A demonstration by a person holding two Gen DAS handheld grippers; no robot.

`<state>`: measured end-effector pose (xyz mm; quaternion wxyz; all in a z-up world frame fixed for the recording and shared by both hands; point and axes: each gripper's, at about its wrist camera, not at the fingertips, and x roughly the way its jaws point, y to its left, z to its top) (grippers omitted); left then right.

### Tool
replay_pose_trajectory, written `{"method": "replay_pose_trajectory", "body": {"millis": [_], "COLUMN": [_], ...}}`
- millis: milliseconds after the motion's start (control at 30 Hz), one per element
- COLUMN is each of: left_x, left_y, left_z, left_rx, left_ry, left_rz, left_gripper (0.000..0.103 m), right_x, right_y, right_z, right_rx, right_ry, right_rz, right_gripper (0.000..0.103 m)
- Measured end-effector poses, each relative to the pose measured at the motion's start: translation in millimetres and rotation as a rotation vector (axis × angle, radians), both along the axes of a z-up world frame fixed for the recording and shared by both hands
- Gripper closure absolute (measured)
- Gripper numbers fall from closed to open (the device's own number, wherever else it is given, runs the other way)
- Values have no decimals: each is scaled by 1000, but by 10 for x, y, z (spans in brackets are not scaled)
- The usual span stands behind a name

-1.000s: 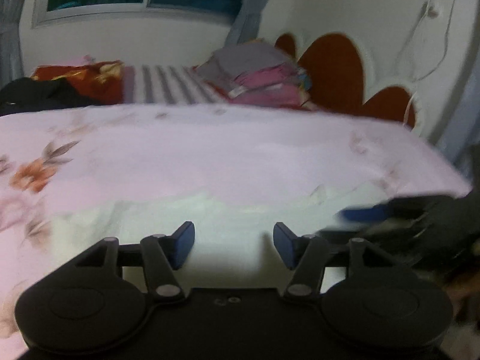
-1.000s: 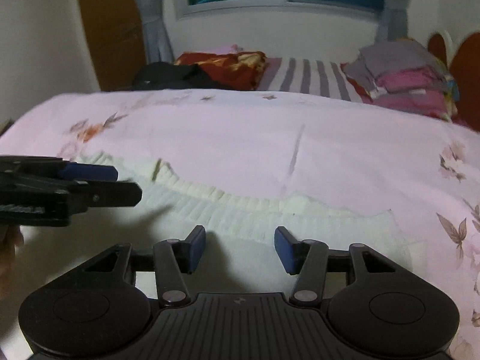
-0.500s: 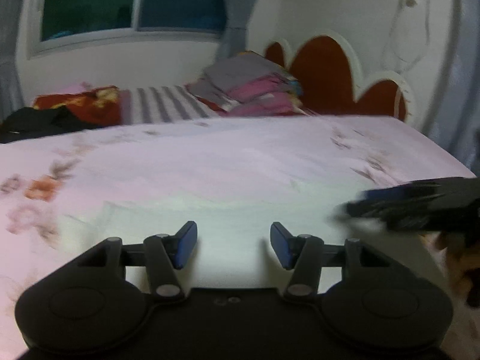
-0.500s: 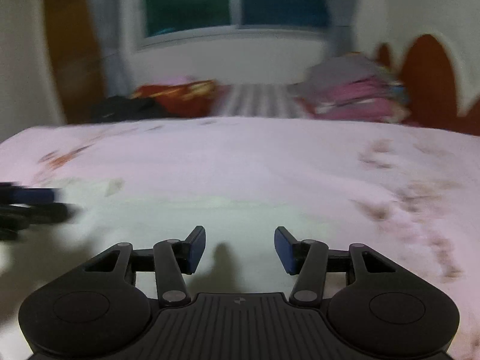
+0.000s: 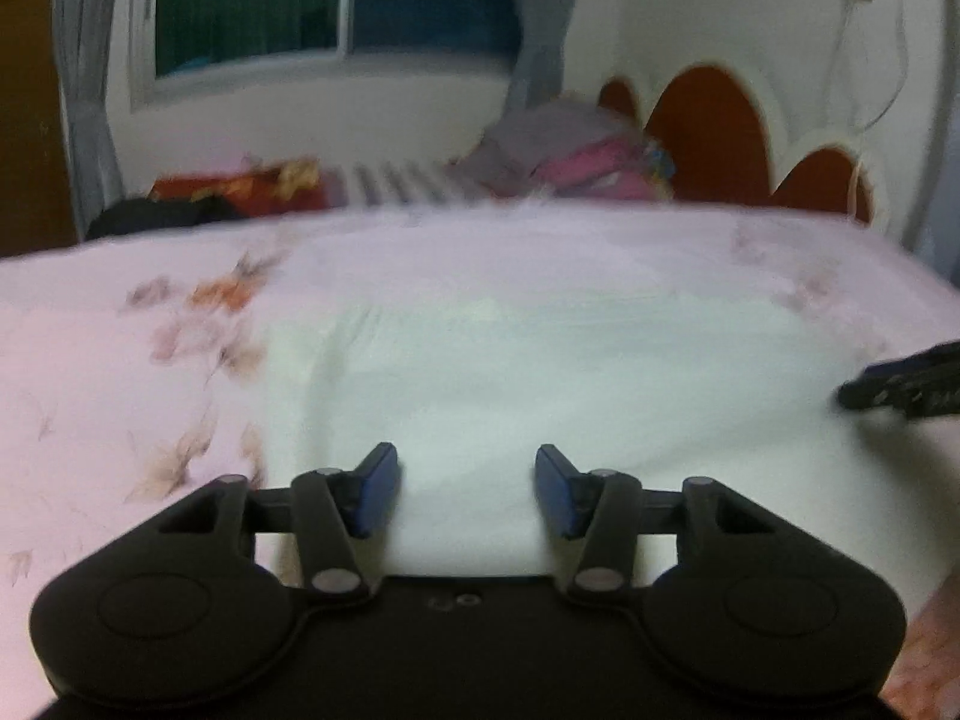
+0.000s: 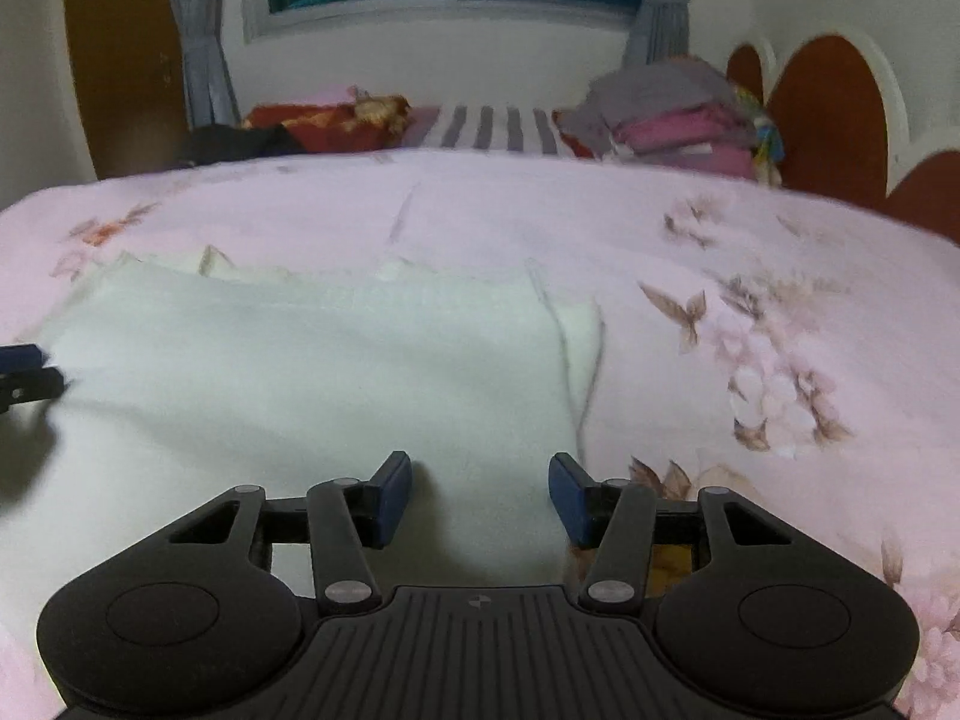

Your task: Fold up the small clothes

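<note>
The garment lies on the bed before me; folded clothes sit behind, my left gripper left of my right gripper.

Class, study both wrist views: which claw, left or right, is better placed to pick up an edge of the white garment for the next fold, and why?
Probably the right claw: it is open, with the white garment's right side edge just ahead of its fingers. The left claw, also open, faces plain cloth, with the garment's left edge off to its side.
</note>
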<state>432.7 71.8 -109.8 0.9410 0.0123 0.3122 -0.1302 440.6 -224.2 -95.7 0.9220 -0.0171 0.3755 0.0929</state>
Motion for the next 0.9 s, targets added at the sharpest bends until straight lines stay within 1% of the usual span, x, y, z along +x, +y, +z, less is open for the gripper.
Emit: {"method": "replay_pose_trajectory", "body": {"millis": [33, 67, 133, 167, 200, 233, 267, 333, 367, 433, 467, 533, 567, 633, 733, 833, 900], "left_x": [-41, -88, -150, -171, -181, -193, -238, -377, -451, -565, -615, -686, -696, -761, -832, -875, -918], "left_y": [-84, -173, -410, -501, -572, -609, -598, -538, -513, -514, -515, -534, -539, -555, -590, -506, -432], "left_z": [40, 56, 26, -12, -69, -135, -177, -137, -98, -53, -49, -49, -57, -66, -98, -123, -112], "left_rx": [-13, -18, -7, 5, 24, 48, 53, 28, 12, 2, 3, -10, -13, -19, -6, -19, -23], "left_ry": [-5, 1, 33, 60, 105, 141, 152, 140, 130, 114, 117, 125, 133, 142, 168, 180, 177], "left_rz": [-21, -47, -102, -120, -134, -125, -110, -99, -100, -98, -92, -72, -62, -59, -51, -14, 6], "left_gripper": [53, 52, 52, 52, 51, 52, 52, 52, 52, 52, 52, 52, 52, 52, 52, 53, 53], "right_x": [-66, -125, -202, -231, -247, -271, -298, -356, -412, -574, -662, -794, -832, -926, -1011, -1058, -1077], "right_y": [76, 148, 436, 538, 602, 640, 643, 633, 620, 605, 625, 715, 750, 805, 833, 837, 764], "right_z": [57, 62, 4, -46, -108, -167, -193, -166, -99, 12, 34, -4, -43, -91, -116, -122, -109], "right_rx": [37, 53, 44, 33, 14, -12, -19, -34, -27, 31, 40, 28, 30, 29, 48, 41, 44], "right_ry": [-13, -13, 16, 33, 57, 80, 86, 101, 98, 70, 64, 75, 105, 113, 116, 117, 120], "right_rz": [28, 52, 126, 143, 141, 127, 119, 93, 77, 95, 115, 143, 153, 149, 152, 159, 136], "right_gripper": [51, 51, 51, 51, 51, 51, 51, 51, 51, 51, 51, 69, 81, 83, 83, 83, 83]}}
